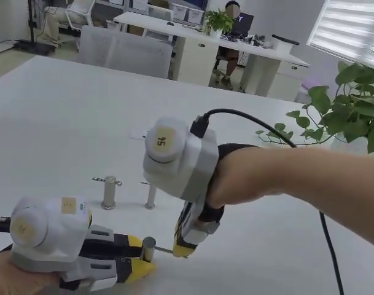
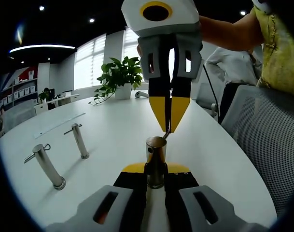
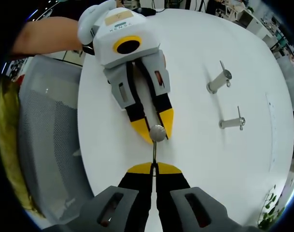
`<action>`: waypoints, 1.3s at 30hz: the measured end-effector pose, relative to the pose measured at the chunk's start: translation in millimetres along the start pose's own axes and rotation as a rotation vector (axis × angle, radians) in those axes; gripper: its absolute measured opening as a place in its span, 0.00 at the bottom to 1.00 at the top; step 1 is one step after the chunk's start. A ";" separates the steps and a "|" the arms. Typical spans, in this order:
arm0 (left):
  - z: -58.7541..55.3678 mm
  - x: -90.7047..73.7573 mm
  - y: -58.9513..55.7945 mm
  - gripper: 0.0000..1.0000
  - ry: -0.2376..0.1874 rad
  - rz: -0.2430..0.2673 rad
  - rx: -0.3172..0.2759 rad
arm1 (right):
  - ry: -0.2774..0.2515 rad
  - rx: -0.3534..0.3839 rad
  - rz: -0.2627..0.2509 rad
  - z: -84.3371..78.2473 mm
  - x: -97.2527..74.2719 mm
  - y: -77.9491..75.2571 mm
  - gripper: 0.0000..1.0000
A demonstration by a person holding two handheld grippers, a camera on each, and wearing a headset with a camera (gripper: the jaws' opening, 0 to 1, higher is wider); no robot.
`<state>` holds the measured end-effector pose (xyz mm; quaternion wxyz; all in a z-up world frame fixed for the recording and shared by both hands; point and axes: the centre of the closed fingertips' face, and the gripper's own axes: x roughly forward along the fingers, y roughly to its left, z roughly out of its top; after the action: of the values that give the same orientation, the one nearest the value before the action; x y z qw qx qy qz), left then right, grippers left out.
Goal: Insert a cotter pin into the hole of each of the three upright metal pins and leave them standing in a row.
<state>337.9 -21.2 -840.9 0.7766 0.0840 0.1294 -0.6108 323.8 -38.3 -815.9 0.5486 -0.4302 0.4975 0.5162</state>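
My left gripper (image 1: 144, 255) lies low at the table's near edge, shut on an upright metal pin (image 1: 148, 247). My right gripper (image 1: 182, 248) comes in from the right, shut on a thin cotter pin (image 1: 165, 250) whose tip meets the top of that pin. In the left gripper view, the held pin (image 2: 156, 162) stands between my jaws and the cotter pin (image 2: 167, 133) reaches its hole. Two more metal pins (image 1: 109, 192) (image 1: 151, 196) stand behind, each with a cotter pin through its top. In the right gripper view, the cotter pin (image 3: 154, 153) runs straight to the pin's head (image 3: 157, 132).
The white table (image 1: 64, 117) stretches far to the back and left. A potted plant (image 1: 352, 110) stands at the right edge. The right gripper's black cable (image 1: 325, 233) hangs beside my arm. A mesh chair (image 2: 267, 145) is close to the table's near edge.
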 end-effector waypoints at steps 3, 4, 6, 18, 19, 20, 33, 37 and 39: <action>0.3 0.0 -0.6 0.11 0.002 0.000 0.001 | 0.003 -0.005 -0.001 0.0 -0.2 -0.3 0.01; 0.3 0.0 -0.7 0.11 0.002 0.000 0.001 | 0.004 -0.002 -0.001 0.0 0.1 -0.7 0.01; 0.5 0.2 -1.0 0.11 0.003 0.001 0.000 | -0.002 0.000 -0.004 1.6 0.4 -1.8 0.01; 0.4 -0.1 0.2 0.11 0.005 0.014 -0.005 | 0.021 0.037 -0.012 1.2 1.8 -2.6 0.01; 0.4 0.0 0.1 0.11 0.005 0.017 -0.008 | 0.020 0.039 -0.013 1.1 2.3 -2.4 0.01; 0.4 0.0 -0.1 0.11 0.005 0.019 -0.006 | 0.020 0.039 -0.013 1.2 2.1 -2.1 0.01; -0.1 -1.9 0.6 0.11 0.001 0.042 -0.027 | 0.017 0.057 -0.019 3.7 1.9 -2.1 0.01; -0.8 -2.2 0.6 0.11 0.009 0.040 -0.015 | 0.026 0.050 -0.019 3.7 1.6 -1.0 0.01; -0.8 -2.2 0.2 0.11 0.012 0.039 -0.012 | 0.035 0.049 -0.021 2.6 3.0 -1.2 0.01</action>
<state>337.6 -18.8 -841.0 0.7881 0.0858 0.1360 -0.5942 325.2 -35.4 -818.6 0.5556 -0.4309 0.5150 0.4903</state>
